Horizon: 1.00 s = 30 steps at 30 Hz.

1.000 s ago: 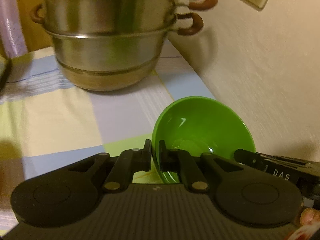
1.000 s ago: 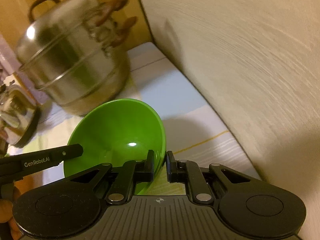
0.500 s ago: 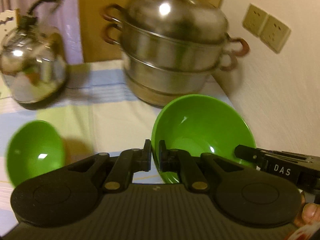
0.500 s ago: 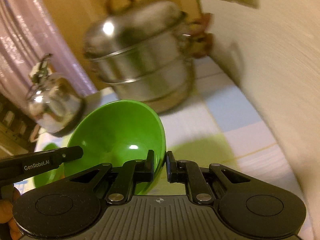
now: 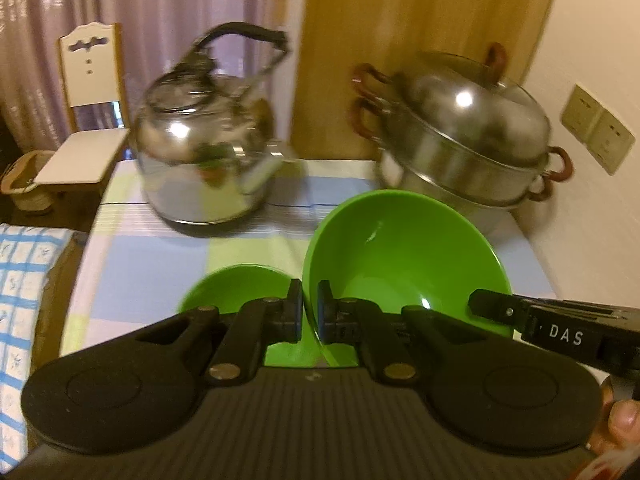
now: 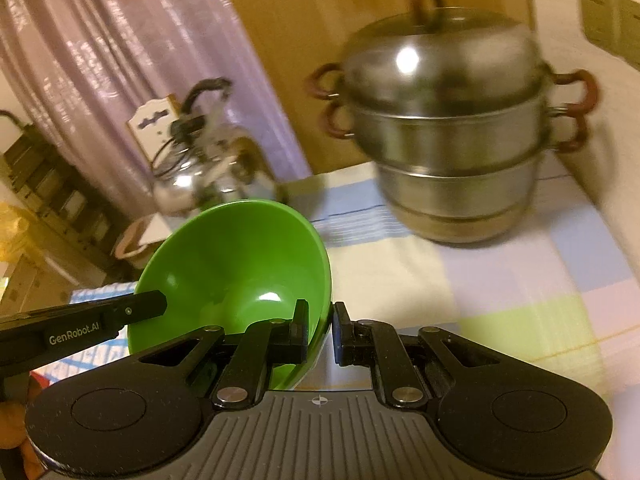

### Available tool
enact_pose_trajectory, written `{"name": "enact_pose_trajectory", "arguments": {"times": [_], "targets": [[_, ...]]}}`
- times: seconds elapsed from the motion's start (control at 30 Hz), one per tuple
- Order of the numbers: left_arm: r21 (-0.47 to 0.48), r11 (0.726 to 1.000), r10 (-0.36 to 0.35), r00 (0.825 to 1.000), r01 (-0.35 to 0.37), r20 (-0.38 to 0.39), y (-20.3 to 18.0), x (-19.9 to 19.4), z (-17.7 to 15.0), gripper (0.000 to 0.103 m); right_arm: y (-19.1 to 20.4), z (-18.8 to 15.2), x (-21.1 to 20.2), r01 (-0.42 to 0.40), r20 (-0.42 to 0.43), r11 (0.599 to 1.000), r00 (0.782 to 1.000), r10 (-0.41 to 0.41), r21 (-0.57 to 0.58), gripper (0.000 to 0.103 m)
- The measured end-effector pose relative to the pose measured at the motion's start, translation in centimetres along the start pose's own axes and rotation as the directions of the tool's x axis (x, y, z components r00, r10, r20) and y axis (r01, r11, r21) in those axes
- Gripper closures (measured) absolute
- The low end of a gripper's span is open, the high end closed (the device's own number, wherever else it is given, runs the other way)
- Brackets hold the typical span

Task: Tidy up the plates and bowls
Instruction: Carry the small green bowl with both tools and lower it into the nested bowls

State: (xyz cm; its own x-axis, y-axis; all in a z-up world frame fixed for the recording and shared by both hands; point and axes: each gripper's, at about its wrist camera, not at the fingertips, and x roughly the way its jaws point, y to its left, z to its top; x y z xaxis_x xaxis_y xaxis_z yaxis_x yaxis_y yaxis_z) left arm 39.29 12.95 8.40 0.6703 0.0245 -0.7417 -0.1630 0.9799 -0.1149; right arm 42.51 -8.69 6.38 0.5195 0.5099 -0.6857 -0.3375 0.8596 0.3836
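A large green bowl [image 5: 404,256] hangs above the table, gripped from both sides. My left gripper [image 5: 310,312] is shut on its left rim. My right gripper [image 6: 322,330] is shut on the opposite rim of the same bowl [image 6: 236,264]. The right gripper's finger shows at the bowl's right rim in the left wrist view [image 5: 504,312]. A second, smaller green bowl [image 5: 236,284] sits on the checked tablecloth [image 5: 148,264], just below and left of the held bowl, partly hidden by my left gripper.
A steel kettle [image 5: 204,160] stands at the back left of the table. A stacked steel steamer pot [image 5: 464,136] stands at the back right by the wall [image 5: 596,216]. A white chair [image 5: 88,120] is beyond the table's left edge.
Both grippers have carried the large bowl left, away from the wall and the steamer. The kettle has come into full view and the smaller bowl now lies directly under the held one.
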Motion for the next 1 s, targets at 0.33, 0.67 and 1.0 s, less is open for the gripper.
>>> {"name": "enact_pose_trajectory", "arguments": {"times": [0.33,0.67,1.0], "targets": [[-0.060,0.996,0.062,0.998,-0.063,-0.008,6.5,0.6,-1.2,0.097,5.4,-0.3,5.1,-0.036,-0.047,0.997,0.998,0.033,-0.061,0.092],[-0.109,0.991,0.070,0.996,-0.075,-0.046,9.7,3.9,-3.1,0.097,6.5,-1.2,9.5,-0.035,-0.093,0.995,0.995,0.026,-0.089,0.092],[-0.122,0.990,0.065,0.995,-0.074,-0.073,11.0,6.7,-4.6,0.097,6.0,-2.2,12.3,-0.023,-0.130,0.996,0.991,0.011,-0.090,0.091]]}}
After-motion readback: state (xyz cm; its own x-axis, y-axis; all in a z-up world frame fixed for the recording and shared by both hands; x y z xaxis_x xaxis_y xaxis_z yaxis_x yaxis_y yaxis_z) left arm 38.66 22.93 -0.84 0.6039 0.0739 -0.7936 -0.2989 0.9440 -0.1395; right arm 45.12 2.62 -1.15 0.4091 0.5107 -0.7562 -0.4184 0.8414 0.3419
